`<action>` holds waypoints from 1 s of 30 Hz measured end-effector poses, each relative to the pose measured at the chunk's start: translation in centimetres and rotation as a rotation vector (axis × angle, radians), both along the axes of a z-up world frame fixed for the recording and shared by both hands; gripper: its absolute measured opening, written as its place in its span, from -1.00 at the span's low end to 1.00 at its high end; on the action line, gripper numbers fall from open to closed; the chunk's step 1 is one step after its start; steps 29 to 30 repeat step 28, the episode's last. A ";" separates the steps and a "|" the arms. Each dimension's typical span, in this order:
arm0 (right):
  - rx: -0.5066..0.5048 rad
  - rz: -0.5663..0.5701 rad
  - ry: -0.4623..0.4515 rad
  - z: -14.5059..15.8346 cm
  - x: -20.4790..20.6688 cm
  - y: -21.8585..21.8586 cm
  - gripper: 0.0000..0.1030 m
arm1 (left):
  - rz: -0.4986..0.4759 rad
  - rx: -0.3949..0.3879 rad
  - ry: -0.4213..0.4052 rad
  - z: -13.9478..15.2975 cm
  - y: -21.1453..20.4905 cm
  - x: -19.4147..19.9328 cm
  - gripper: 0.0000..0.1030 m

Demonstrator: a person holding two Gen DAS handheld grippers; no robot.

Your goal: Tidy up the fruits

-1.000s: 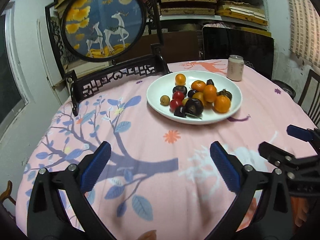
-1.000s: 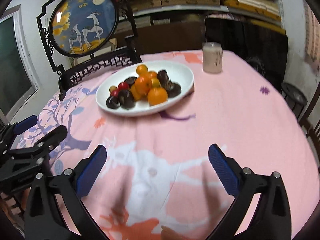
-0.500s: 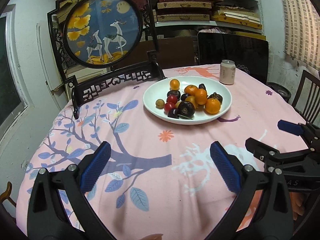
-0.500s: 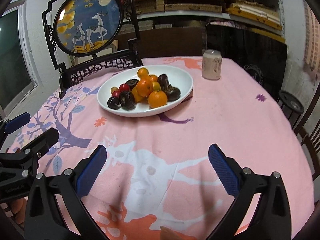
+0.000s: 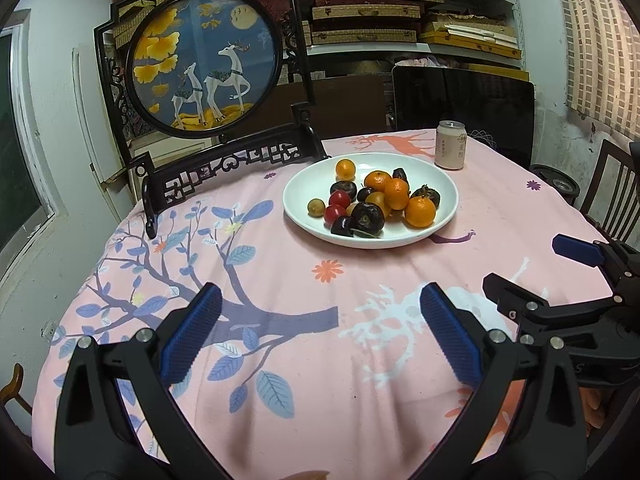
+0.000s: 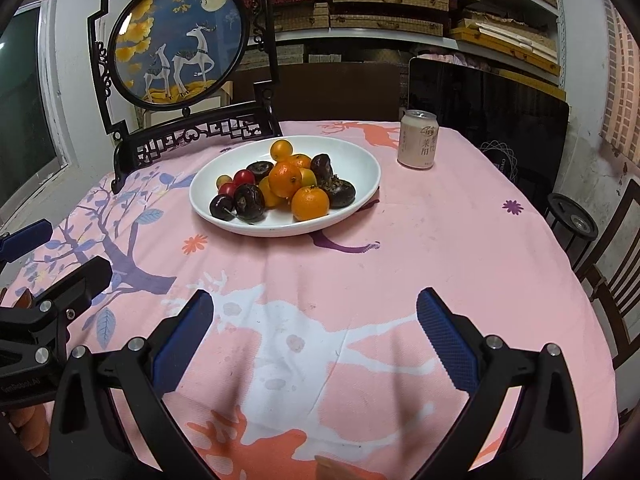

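Observation:
A white plate (image 5: pixel 440 184) (image 6: pixel 360 164) stands on the pink tablecloth and holds a heap of fruit: oranges (image 5: pixel 419 211) (image 6: pixel 310 203), red cherry tomatoes (image 5: pixel 339 199) (image 6: pixel 243 177) and dark purple fruits (image 5: pixel 367 216) (image 6: pixel 249 202). My left gripper (image 5: pixel 320 336) is open and empty, well in front of the plate. My right gripper (image 6: pixel 314 336) is open and empty, also well short of the plate. Each gripper shows at the edge of the other's view, the right one (image 5: pixel 576 280) and the left one (image 6: pixel 52 264).
A drink can (image 5: pixel 450 150) (image 6: pixel 418 139) stands behind the plate to the right. A black carved stand with a round deer picture (image 5: pixel 204 64) (image 6: pixel 176 44) stands at the table's back left. A dark chair (image 6: pixel 616 256) is at the right edge.
Both grippers have pulled back and risen a little from the plate, which now looks smaller and farther. Both stay open.

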State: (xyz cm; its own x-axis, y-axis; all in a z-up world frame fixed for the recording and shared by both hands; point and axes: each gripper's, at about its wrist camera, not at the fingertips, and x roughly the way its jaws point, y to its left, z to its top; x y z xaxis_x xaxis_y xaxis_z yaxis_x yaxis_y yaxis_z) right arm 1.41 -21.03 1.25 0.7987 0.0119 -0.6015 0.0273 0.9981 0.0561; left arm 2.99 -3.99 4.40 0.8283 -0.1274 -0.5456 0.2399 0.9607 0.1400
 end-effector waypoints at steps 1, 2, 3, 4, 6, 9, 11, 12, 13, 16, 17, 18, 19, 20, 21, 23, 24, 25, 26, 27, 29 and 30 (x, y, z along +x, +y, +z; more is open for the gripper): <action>0.001 0.001 0.001 0.0 0.0 0.0 0.97 | -0.001 -0.002 0.002 0.0 0.0 0.0 0.96; 0.000 -0.001 0.000 0.0 0.0 0.0 0.97 | -0.002 -0.004 0.003 0.0 0.0 0.0 0.96; -0.001 -0.001 0.000 0.0 0.0 0.0 0.97 | -0.002 -0.005 0.005 0.0 0.0 0.0 0.96; -0.002 -0.001 0.000 0.0 0.0 0.0 0.97 | -0.003 -0.006 0.008 0.0 0.0 0.0 0.96; 0.001 0.000 0.002 0.0 0.0 0.0 0.97 | -0.003 -0.007 0.009 0.0 0.1 0.0 0.96; 0.005 0.000 0.005 -0.1 0.0 0.0 0.97 | -0.005 -0.006 0.007 0.0 0.1 0.0 0.96; 0.005 0.000 0.006 -0.1 0.0 0.0 0.97 | -0.007 -0.002 0.001 0.0 0.0 -0.1 0.96; 0.005 0.001 0.007 -0.1 0.0 0.0 0.97 | -0.005 0.003 -0.007 0.0 -0.1 -0.2 0.96; 0.005 0.001 0.009 -0.2 0.0 0.0 0.97 | -0.002 0.007 -0.013 0.1 -0.1 -0.2 0.96; 0.005 0.001 0.013 -0.3 0.0 0.0 0.97 | 0.004 0.012 -0.023 0.0 -0.1 -0.3 0.96; 0.005 0.001 0.013 -0.3 0.0 0.0 0.97 | 0.003 0.011 -0.021 0.0 -0.1 -0.3 0.96; 0.005 0.001 0.013 -0.3 0.1 0.1 0.97 | 0.003 0.010 -0.020 0.0 -0.1 -0.3 0.96; 0.004 0.000 0.014 -0.2 0.1 0.0 0.97 | 0.005 0.014 -0.021 0.0 -0.1 -0.2 0.96; 0.004 -0.001 0.015 -0.3 0.1 0.0 0.97 | 0.007 0.016 -0.020 0.0 -0.1 -0.2 0.96; 0.006 -0.002 0.017 -0.3 0.1 0.0 0.97 | 0.008 0.016 -0.019 0.0 -0.1 -0.2 0.96; 0.011 -0.002 0.022 -0.3 0.2 0.0 0.97 | 0.010 0.014 -0.011 -0.1 -0.1 -0.1 0.96; 0.013 -0.002 0.024 -0.3 0.2 0.0 0.97 | 0.009 0.012 -0.008 -0.1 0.0 -0.1 0.96; 0.014 -0.003 0.025 -0.3 0.2 0.0 0.97 | 0.007 0.010 -0.005 -0.1 0.0 0.0 0.96; 0.014 -0.003 0.025 -0.3 0.2 0.0 0.97 | 0.007 0.009 -0.004 -0.1 0.0 0.0 0.96; 0.013 -0.003 0.025 -0.3 0.2 0.0 0.97 | 0.007 0.010 -0.005 -0.1 0.0 0.0 0.96; 0.012 -0.003 0.025 -0.3 0.2 0.0 0.97 | 0.009 0.013 -0.008 -0.1 -0.1 0.0 0.96; 0.012 -0.003 0.025 -0.3 0.2 0.0 0.97 | 0.009 0.013 -0.008 -0.1 -0.1 0.0 0.96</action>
